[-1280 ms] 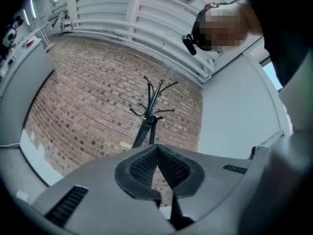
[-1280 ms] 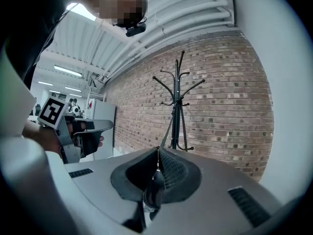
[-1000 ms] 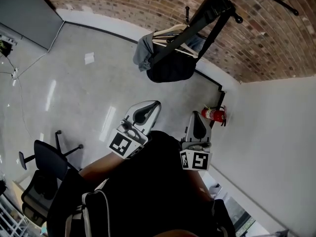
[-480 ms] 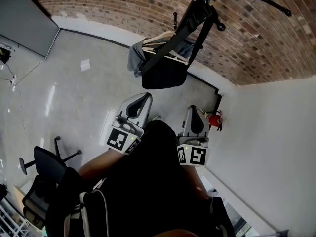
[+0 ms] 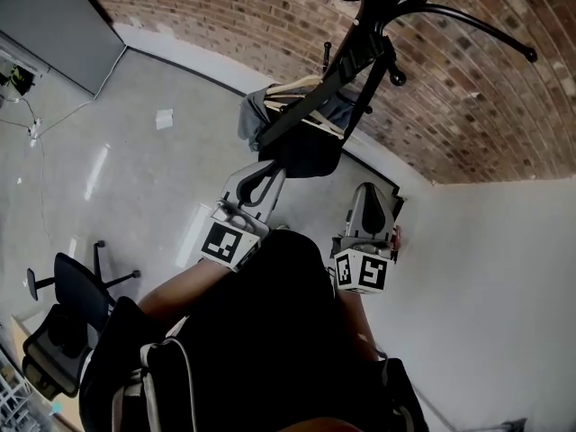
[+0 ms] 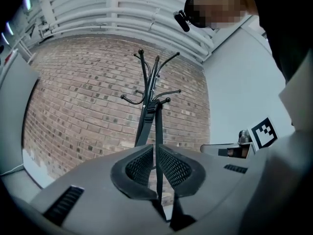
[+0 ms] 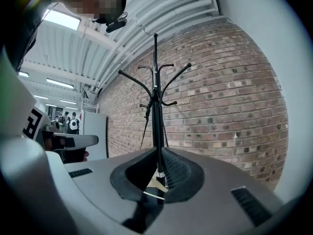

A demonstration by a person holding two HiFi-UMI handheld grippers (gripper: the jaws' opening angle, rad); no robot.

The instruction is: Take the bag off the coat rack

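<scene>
On coat rack (image 5: 364,36), bag (image 5: 301,156) body only in head view, left gripper (image 5: 269,173), right gripper (image 5: 371,198), fingers (image 6: 139,166) narrow.

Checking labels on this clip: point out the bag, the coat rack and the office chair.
bag (image 5: 306,158), head view, its black body.
coat rack (image 7: 155,68), right gripper view, its upright pole.
office chair (image 5: 72,286), head view, its backrest.
</scene>
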